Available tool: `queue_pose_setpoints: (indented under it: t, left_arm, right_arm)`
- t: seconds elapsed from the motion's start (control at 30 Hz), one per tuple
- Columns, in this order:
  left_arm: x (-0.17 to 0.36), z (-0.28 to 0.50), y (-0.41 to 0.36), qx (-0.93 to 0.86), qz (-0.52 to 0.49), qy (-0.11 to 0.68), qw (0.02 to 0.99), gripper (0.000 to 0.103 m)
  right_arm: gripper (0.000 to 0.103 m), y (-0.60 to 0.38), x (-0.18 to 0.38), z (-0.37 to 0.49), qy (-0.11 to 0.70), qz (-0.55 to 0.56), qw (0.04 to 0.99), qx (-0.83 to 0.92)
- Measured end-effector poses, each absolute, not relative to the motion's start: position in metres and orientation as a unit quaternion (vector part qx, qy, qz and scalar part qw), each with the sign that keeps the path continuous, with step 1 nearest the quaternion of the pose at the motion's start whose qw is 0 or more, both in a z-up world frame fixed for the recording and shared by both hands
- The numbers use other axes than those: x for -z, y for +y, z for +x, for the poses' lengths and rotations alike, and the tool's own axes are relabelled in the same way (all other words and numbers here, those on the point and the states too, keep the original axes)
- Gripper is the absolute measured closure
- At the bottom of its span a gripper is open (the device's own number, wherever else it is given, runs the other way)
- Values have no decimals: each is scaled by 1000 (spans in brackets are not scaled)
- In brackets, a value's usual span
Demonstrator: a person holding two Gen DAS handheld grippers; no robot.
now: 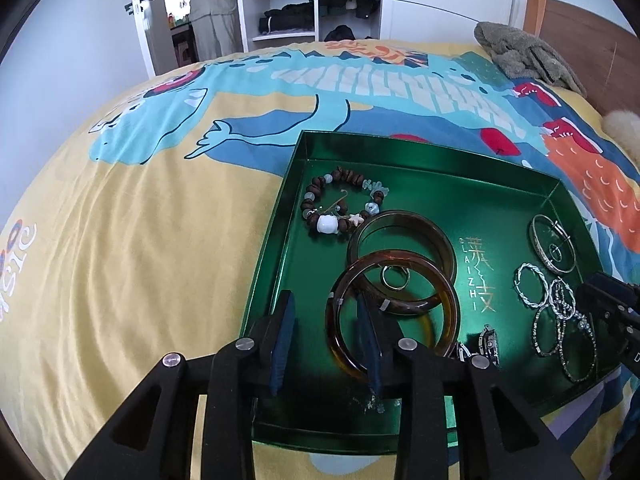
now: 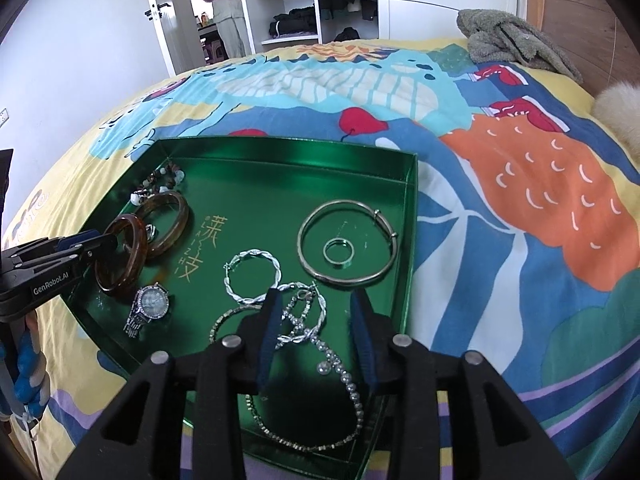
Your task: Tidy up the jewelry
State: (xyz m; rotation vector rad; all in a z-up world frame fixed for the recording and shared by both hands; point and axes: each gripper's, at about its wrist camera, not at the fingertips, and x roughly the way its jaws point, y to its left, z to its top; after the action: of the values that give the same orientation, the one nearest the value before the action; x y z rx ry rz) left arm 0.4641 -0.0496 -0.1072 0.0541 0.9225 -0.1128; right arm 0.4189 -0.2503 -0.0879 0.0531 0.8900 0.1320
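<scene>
A shallow green metallic tray with gold lettering sits on a bed covered by a bright cartoon-print yellow bedspread, and all the jewelry lies inside it. The left gripper stands with its jaws parted, 1 blue pad threaded through a glossy amber-brown resin bangle near the tray's near left side; that bangle tilts up against a second, darker brown bangle lying flat (a small silver ring rests where they overlap). A brown wooden bead bracelet with pale charms lies in the tray's far left corner. The right gripper hovers with its jaws spread apart over a tangle of twisted silver hoops and a beaded silver chain at the tray's near right side, gripping nothing. Beyond them, toward the tray's far right wall, a plain silver bangle encircles a small silver band ring. A silver wristwatch with a round dial lies near the tray's near left wall.
</scene>
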Motion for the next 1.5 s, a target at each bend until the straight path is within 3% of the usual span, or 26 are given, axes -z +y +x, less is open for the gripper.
queue_pose_setpoints:
  t: [0.2,0.4,1.03,1.17,1.5]
  left_arm:
    - [83,431,-46,61,30,416,907,47]
    - [64,384,-46,66,40,393,916,31]
    - [18,202,-32,53,56,321,944,16]
    - [9,172,-26,48,56,306,949,8]
    - [-5,106,-17,31,59,273,960,0]
  right_arm:
    - [69,-249,70,395,413,19,908,-62]
    - [61,-245,49,353,391,18,918,-64]
    - [44,-229,6,184,340,1,939,-59]
    - [36,-222,0,153,329,-6,942,-63]
    - [31,-206,-14,85,295,-6,953,-73]
